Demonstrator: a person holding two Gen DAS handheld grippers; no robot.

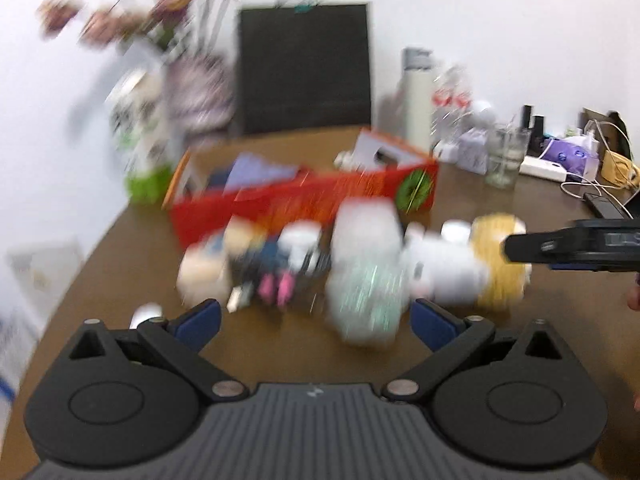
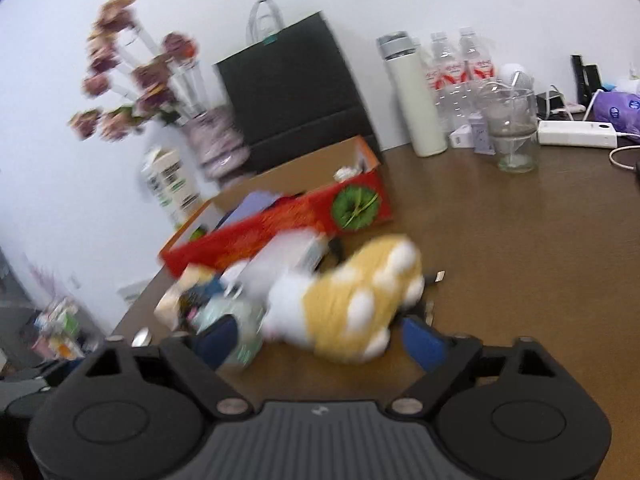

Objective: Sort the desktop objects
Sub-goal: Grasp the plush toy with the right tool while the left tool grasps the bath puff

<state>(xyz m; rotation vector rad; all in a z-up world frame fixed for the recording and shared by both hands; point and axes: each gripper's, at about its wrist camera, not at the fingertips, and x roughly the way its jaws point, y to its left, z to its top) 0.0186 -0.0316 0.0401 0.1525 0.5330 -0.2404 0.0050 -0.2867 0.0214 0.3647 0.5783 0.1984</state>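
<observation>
The things to be sorted lie in a loose heap on the brown table point(image 2: 520, 240), just in front of an open red box point(image 2: 280, 224) that already holds some papers and small items. Nearest the right gripper point(image 2: 320, 340) is a yellow and white plush toy point(image 2: 352, 304), lying on its side; to its left is a pale green and white roll point(image 1: 366, 280), and beyond that a clutter of small boxes and packets point(image 1: 256, 264), too blurred to name one by one. The right gripper hangs low over the table with its jaws spread wide on either side of the near end of the plush toy, holding nothing. The left gripper point(image 1: 316, 320) is likewise wide open and empty, aimed at the roll, whose near edge sits just between its blue fingertips point(image 1: 200, 320). Both views are smeared, so how close the fingers are to touching anything cannot be told. Behind the box stand a black paper bag point(image 2: 292, 92), a vase of dried flowers point(image 2: 212, 140), a white flask point(image 2: 416, 100), water bottles point(image 2: 460, 72) and a glass jar point(image 2: 514, 128). The risk, as I judge it, lies in the crowding: the two grippers work close together over one heap, so they could knock each other. A grab at the soft toy may pinch only loose fur and let it slip, or drag neighbours along. A wide sweep toward the box could also push small pieces off the left table edge.
</observation>
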